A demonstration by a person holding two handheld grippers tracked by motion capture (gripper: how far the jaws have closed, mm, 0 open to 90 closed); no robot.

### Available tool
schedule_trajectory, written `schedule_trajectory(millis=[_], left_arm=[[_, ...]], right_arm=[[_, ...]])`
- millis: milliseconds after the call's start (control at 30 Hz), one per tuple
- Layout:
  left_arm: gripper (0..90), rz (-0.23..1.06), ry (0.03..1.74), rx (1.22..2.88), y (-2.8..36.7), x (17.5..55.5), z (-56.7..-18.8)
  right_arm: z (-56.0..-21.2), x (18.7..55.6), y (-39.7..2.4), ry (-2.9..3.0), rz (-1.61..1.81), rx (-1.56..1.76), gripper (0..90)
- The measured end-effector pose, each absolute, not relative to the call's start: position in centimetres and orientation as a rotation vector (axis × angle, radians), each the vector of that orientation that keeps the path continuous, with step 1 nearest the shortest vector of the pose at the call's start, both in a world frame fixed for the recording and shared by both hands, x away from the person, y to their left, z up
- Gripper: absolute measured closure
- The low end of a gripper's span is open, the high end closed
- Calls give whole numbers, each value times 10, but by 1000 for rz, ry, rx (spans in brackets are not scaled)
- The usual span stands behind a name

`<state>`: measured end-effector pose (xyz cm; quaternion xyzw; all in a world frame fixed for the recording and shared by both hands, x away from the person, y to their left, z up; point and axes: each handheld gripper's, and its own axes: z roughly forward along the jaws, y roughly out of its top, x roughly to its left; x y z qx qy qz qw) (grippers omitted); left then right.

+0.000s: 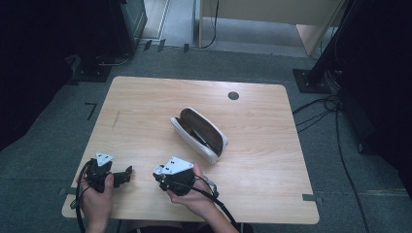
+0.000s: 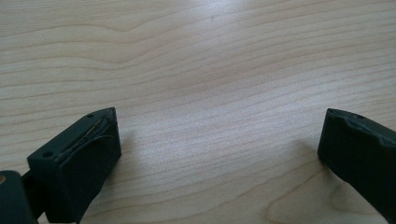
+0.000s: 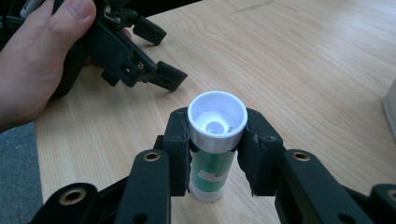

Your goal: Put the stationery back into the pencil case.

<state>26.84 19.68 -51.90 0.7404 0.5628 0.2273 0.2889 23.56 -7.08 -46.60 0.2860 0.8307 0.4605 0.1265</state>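
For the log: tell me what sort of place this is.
Probably an office or lab set up for recording: a light wooden table with a cable hole on grey carpet tiles, loose black cables across the floor, and black equipment stands around it.

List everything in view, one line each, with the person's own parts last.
table: one, light wood, centre of the high view, a dark round hole near its far edge.
case: one, white with dark brown inside, lying open mid-table, a dark item in it too small to tell.
tube: one, white and green, open white end up, between the right jaws.
cables: several, black, on the grey floor right of the table.
left gripper: one, black, near edge, jaws wide apart over bare wood.
right gripper: one, black, jaws shut on the tube.
hands: two, on the grippers.
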Motion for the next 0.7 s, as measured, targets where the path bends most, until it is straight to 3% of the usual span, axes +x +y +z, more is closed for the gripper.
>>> schedule_trajectory(millis=[700], left_arm=[[0, 607, 1502, 1975, 197, 268, -519]], right_arm=[[-434, 245, -112, 2259, 1364, 939, 663]])
